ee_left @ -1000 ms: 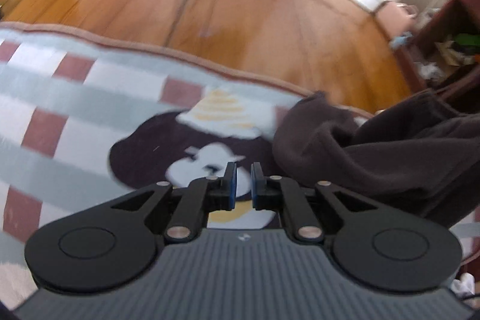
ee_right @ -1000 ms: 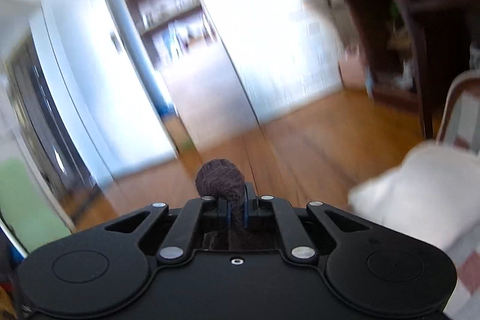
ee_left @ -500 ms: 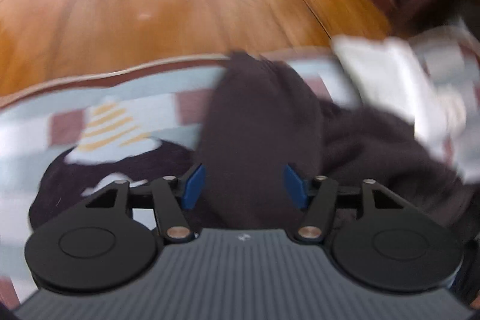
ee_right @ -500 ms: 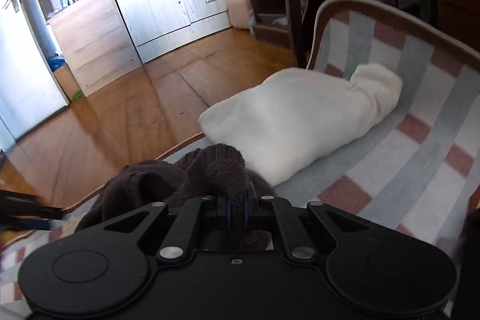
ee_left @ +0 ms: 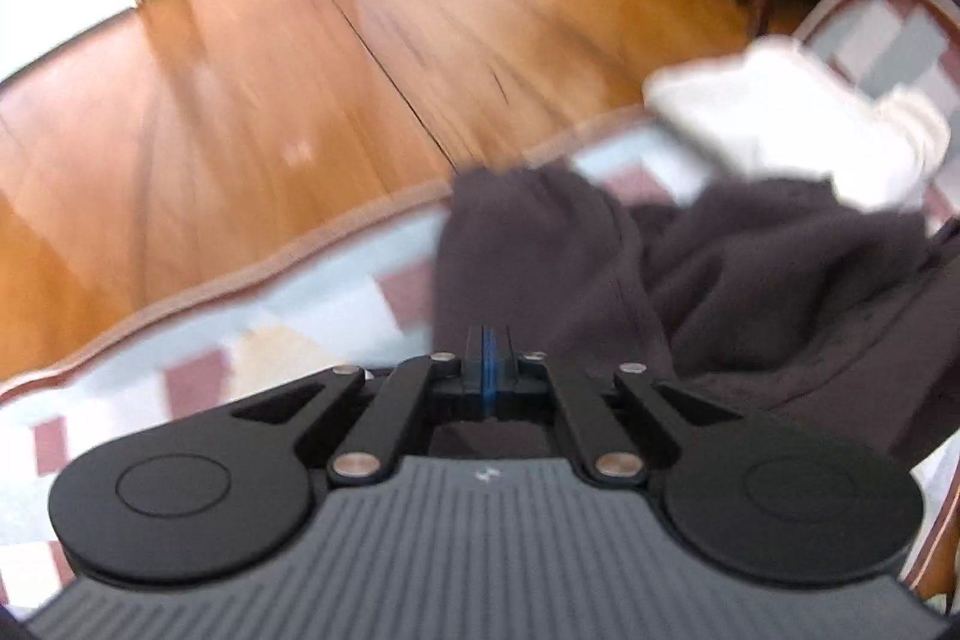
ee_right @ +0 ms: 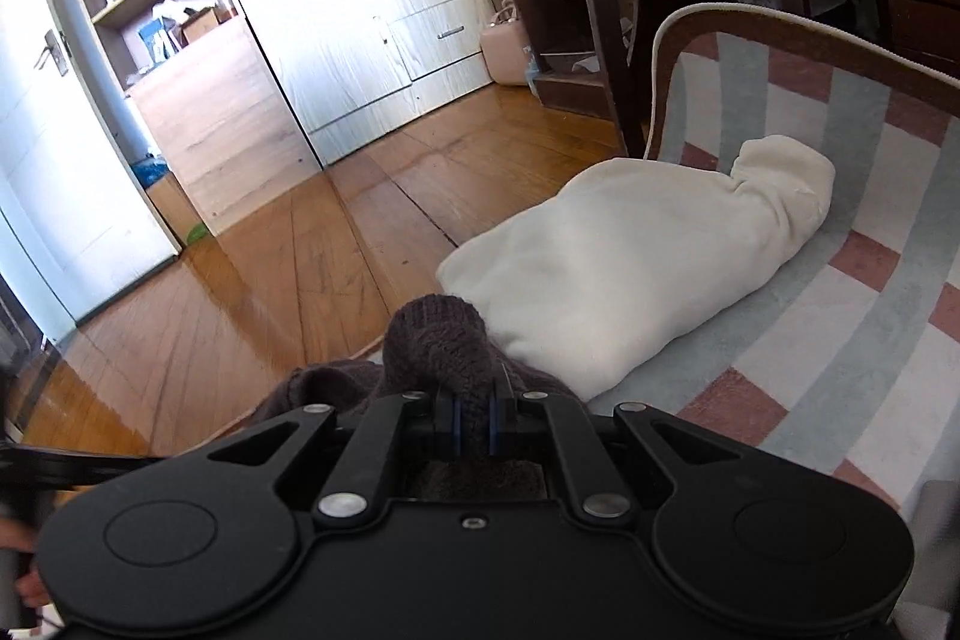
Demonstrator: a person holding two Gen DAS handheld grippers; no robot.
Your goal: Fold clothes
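The dark sweater (ee_left: 750, 292) lies bunched on the checked rug (ee_right: 840, 340), near the rug's edge by the wood floor (ee_left: 300, 70), with one long flap stretched toward the left gripper (ee_left: 487, 364) and the rest heaped to its right. The right gripper (ee_right: 474, 421) pinches a thick knitted fold of the sweater between its blue pads, the knit bulging up above the fingers; a grip on a doubled edge like this suits carrying that part across the garment. The left gripper's fingers are pressed together, blue pads meeting, right at the near end of the flap; dark cloth shows under and behind them, but the view is blurred and I cannot tell whether any fabric is caught between them. Two holds well apart on one garment would let the person pull it taut and lay it flat, which I judge is the point of this stance. Just beyond the sweater, touching its far side in the left view, a cream garment (ee_right: 636, 268) lies in a neat folded bundle, likely kept aside there so the rug in front stays free for work.
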